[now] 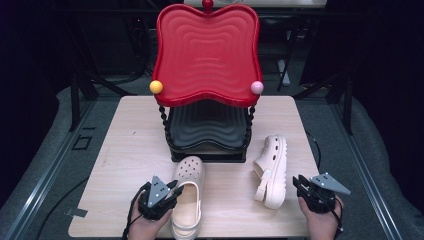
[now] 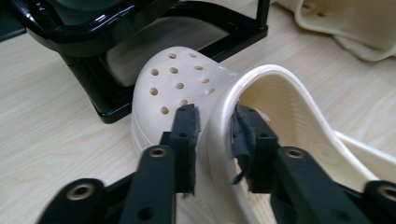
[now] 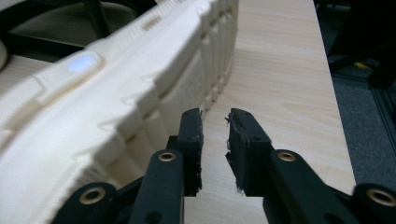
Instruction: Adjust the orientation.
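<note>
The left tongs (image 2: 215,135) straddle the upright clog's (image 2: 187,88) strap (image 2: 219,116), pads barely off it, released. The right tongs (image 3: 215,140) stand slightly parted and empty beside the tipped clog's (image 3: 116,98) sole.

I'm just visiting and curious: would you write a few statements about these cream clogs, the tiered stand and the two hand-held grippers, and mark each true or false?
1. The upright cream perforated foam clog has its rim between the left gripper jaws. True.
2. The second cream clog stands upright on its sole. False: it lies on its side.
3. The right gripper grips that clog. False: its jaws hold nothing, beside the ridged sole.
4. The red wavy plastic tray sits above a black tray. True.
5. Both clogs rest on the pale wooden table. True.
</note>
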{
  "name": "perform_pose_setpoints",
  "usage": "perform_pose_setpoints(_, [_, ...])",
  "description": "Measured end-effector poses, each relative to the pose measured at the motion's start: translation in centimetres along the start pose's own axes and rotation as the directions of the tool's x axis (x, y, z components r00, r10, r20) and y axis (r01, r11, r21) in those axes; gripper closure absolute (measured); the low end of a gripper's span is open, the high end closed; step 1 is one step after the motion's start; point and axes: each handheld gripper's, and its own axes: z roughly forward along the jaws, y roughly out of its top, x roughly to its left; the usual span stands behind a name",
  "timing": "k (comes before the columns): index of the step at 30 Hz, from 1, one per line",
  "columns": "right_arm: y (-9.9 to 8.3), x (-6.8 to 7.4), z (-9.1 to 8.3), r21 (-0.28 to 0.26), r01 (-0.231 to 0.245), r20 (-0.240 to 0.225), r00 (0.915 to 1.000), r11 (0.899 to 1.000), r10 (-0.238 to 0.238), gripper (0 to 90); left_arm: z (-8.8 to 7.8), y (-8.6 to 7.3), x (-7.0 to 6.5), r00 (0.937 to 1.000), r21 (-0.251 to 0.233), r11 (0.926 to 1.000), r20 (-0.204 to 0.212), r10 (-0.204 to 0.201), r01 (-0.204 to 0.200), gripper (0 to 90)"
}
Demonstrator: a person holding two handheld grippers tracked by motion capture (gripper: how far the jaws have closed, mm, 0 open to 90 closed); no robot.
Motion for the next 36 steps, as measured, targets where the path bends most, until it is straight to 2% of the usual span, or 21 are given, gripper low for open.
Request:
perform_pose_setpoints(2, [0.2, 0.2, -0.2, -0.006, 0.013, -0.004, 0.9999, 1.0, -0.013, 77.1, -0.3, 0.0, 0.2, 1.0, 0.003, 1.0, -0.003, 0.004, -0.004, 68.4])
perform_pose_setpoints(4, [1.1, 1.1, -1.0, -0.04, 0.052, -0.015, 0.9985, 0.998, -0.053, 81.5, -1.6, -0.1, 0.9, 0.9994, -0.02, 0.9997, 0.032, -0.014, 0.015, 62.8])
perform_pose_setpoints(5, [1.1, 1.1, -1.0, -0.04, 0.052, -0.015, 0.9985, 0.998, -0.053, 81.5, -1.6, -0.1, 0.9, 0.9994, -0.02, 0.9997, 0.032, -0.014, 0.015, 60.9])
perform_pose_setpoints(6, [1.7, 2.0, -1.3, -0.07, 0.095, -0.037, 0.9945, 0.993, -0.098, 85.1, -2.7, -0.5, 1.4, 0.9994, -0.028, 0.9994, 0.031, -0.017, 0.018, 59.9])
perform_pose_setpoints(7, [1.7, 2.0, -1.3, -0.07, 0.095, -0.037, 0.9945, 0.993, -0.098, 85.1, -2.7, -0.5, 1.4, 0.9994, -0.028, 0.9994, 0.031, -0.017, 0.018, 59.7])
perform_pose_setpoints(8, [2.1, 2.9, -1.4, -0.077, 0.131, -0.056, 0.9892, 0.988, -0.136, 87.7, -3.1, -0.9, 1.7, 0.9996, -0.032, 0.9993, 0.019, -0.019, 0.019, 59.3])
perform_pose_setpoints(10, [2.2, 3.3, -1.3, -0.079, 0.136, -0.073, 0.9872, 0.988, -0.141, 88.6, -3.8, -1.7, 2.5, 0.9995, -0.034, 0.9989, -0.002, -0.032, 0.032, 59.3])
perform_pose_setpoints(12, [2.3, 4.0, -0.8, -0.066, 0.153, -0.088, 0.9834, 0.986, -0.159, 89.7, -4.1, -2.5, 3.3, 0.9979, -0.041, 0.9972, -0.014, -0.063, 0.062, 58.7])
perform_pose_setpoints(13, [2.3, 4.2, -0.6, -0.059, 0.153, -0.096, 0.9828, 0.987, -0.158, 89.8, -4.2, -2.9, 3.7, 0.9958, -0.044, 0.9951, -0.016, -0.09, 0.089, 58.7])
perform_pose_setpoints(15, [2.2, 4.5, -0.2, -0.052, 0.156, -0.099, 0.9821, 0.986, -0.16, 90.0, -4.3, -3.3, 4.4, 0.9936, -0.032, 0.9933, -0.018, -0.112, 0.111, 58.7])
perform_pose_setpoints(17, [2.4, 4.7, -0.2, -0.043, 0.155, -0.092, 0.983, 0.987, -0.159, 90.0, -4.5, -3.5, 5.1, 0.9898, -0.054, 0.989, -0.028, -0.14, 0.138, 58.7])
perform_pose_setpoints(18, [2.3, 4.7, -0.2, -0.043, 0.167, -0.082, 0.9821, 0.985, -0.17, 90.0, -4.6, -3.7, 5.6, 0.9849, -0.064, 0.9836, -0.029, -0.171, 0.169, 58.7])
perform_pose_setpoints(19, [2.3, 4.7, -0.2, -0.043, 0.167, -0.082, 0.9821, 0.985, -0.17, 90.0, -4.6, -3.7, 5.6, 0.9849, -0.064, 0.9836, -0.029, -0.171, 0.169, 58.7])
perform_pose_setpoints(20, [2.2, 4.6, -0.3, -0.046, 0.166, -0.082, 0.9822, 0.985, -0.169, 90.0, -4.6, -3.9, 6.0, 0.9821, -0.064, 0.9811, -0.034, -0.185, 0.183, 58.7])
perform_pose_setpoints(26, [2.1, 3.8, -0.7, -0.049, 0.148, -0.085, 0.9847, 0.988, -0.152, 90.0, -4.0, -4.4, 6.4, 0.9789, -0.045, 0.9797, -0.053, -0.197, 0.195, 58.8])
perform_pose_setpoints(29, [2.1, 3.3, -0.8, -0.044, 0.131, -0.09, 0.9868, 0.99, -0.134, 90.0, -4.0, -4.4, 6.4, 0.9807, -0.035, 0.9818, -0.052, -0.188, 0.187, 58.8])
perform_pose_setpoints(33, [1.9, 2.4, -1.1, -0.04, 0.092, -0.059, 0.9938, 0.995, -0.094, 90.0, -3.9, -4.4, 6.3, 0.983, -0.033, 0.984, -0.05, -0.177, 0.175, 58.8])
perform_pose_setpoints(36, [1.8, 1.7, -1.4, -0.03, 0.073, -0.042, 0.9963, 0.997, -0.075, 90.0, -3.9, -4.5, 6.3, 0.9819, -0.035, 0.9828, -0.048, -0.183, 0.182, 58.8])
